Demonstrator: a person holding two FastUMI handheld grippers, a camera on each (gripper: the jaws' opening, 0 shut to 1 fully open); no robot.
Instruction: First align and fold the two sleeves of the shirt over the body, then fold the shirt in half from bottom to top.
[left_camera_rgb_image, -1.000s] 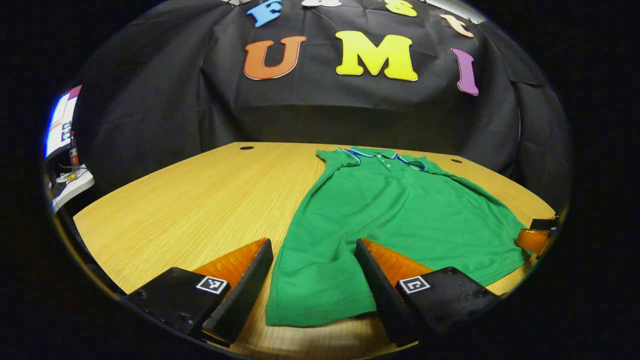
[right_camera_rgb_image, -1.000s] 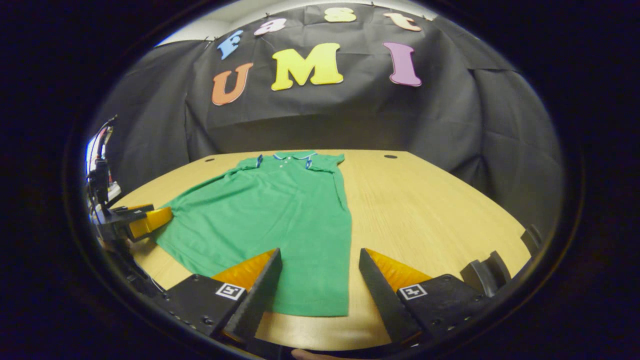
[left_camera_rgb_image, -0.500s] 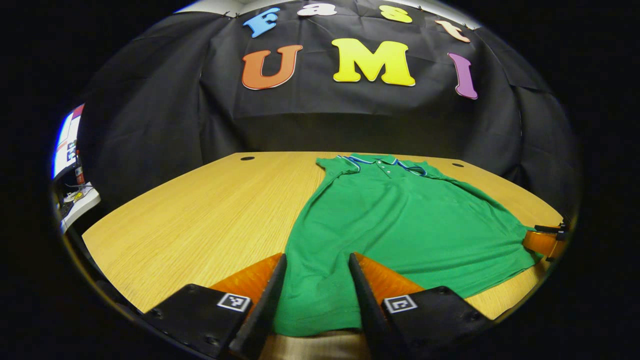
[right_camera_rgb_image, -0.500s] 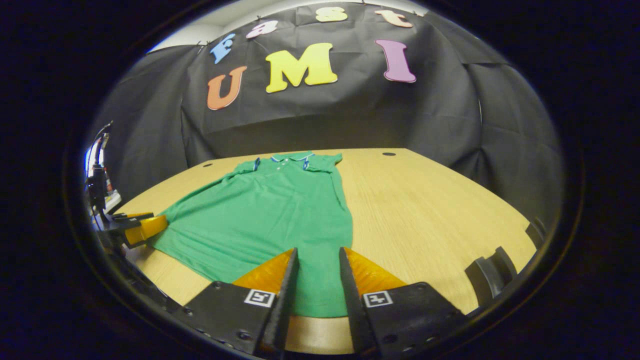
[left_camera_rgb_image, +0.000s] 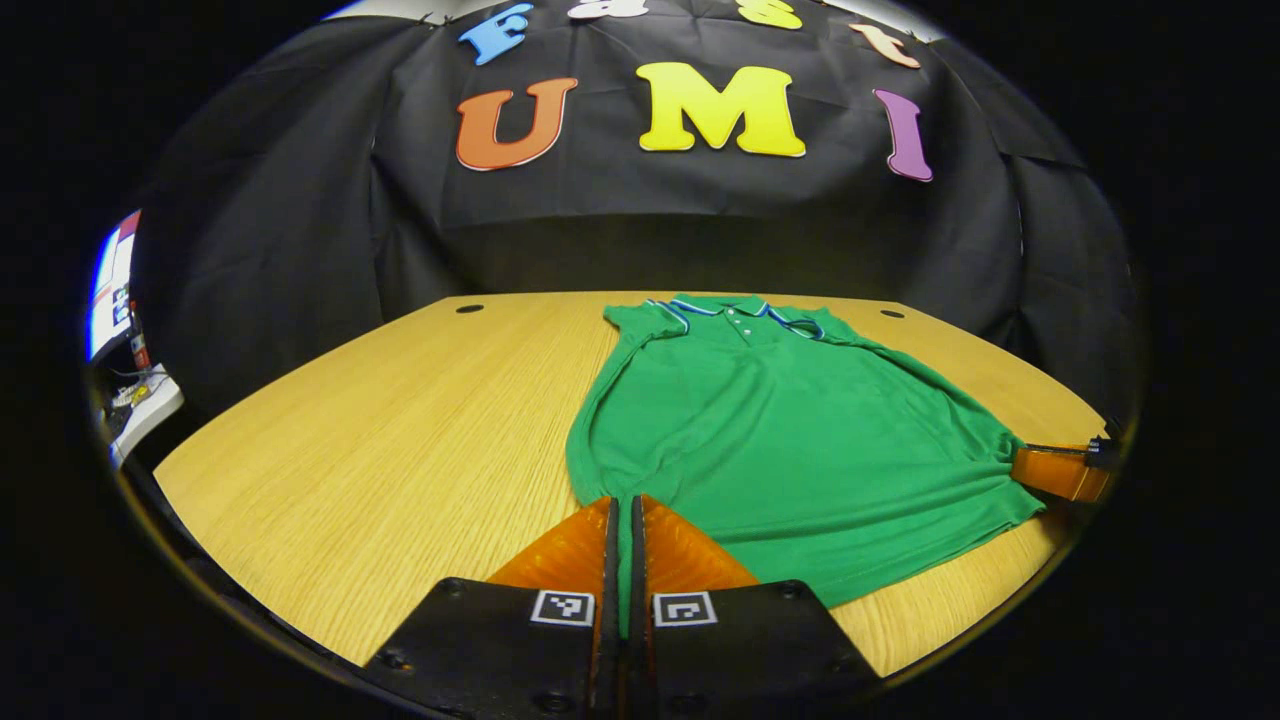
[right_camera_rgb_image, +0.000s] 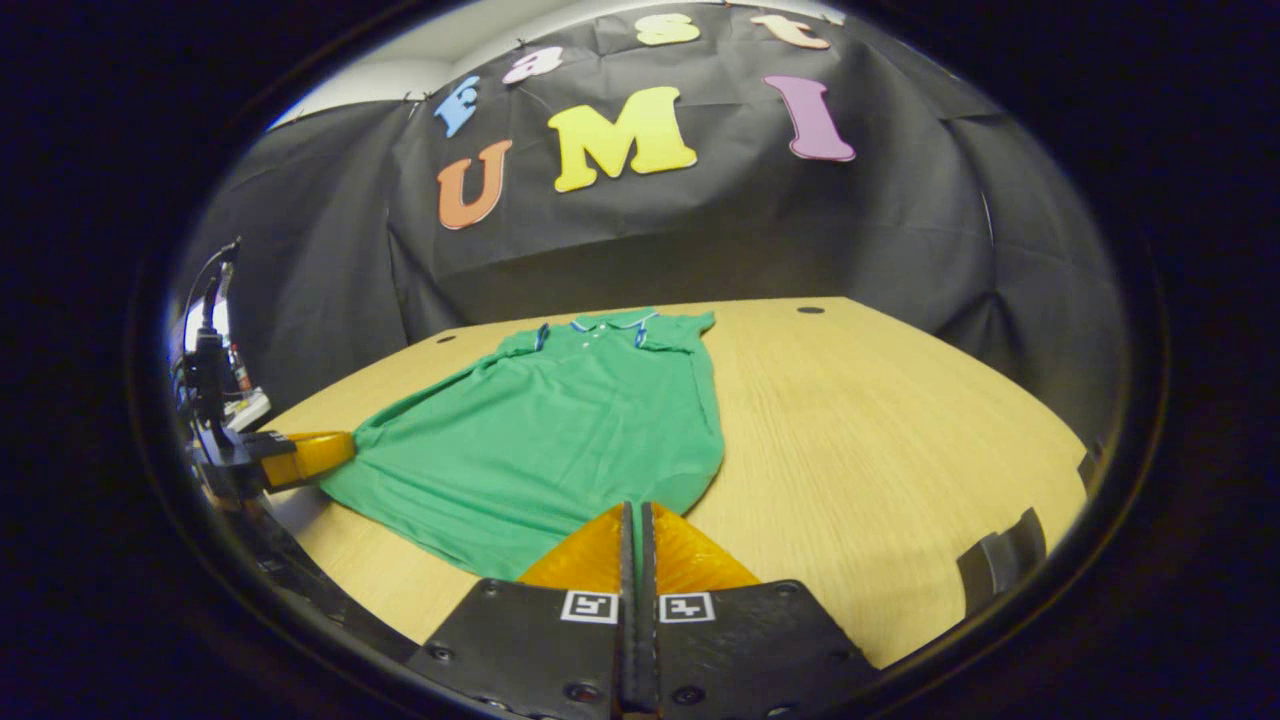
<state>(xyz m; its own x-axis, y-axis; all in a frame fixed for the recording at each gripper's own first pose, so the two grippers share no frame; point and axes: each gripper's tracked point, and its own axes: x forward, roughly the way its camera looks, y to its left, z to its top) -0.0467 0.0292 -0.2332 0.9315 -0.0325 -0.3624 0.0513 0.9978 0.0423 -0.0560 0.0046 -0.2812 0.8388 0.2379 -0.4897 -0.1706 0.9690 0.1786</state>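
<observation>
Both claws, left and right, have clamped the shirt hem.

Shirt hem corners hidden between each gripper's closed fingers.

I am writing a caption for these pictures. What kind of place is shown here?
Probably a recording booth, not a home: black cloth wall, a bare wooden table bearing one green shirt, and equipment with a screen at the side.

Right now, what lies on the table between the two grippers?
In the right gripper view, the green polo shirt spans the wooden table from the right gripper to the left gripper; each pinches a hem corner.
</observation>
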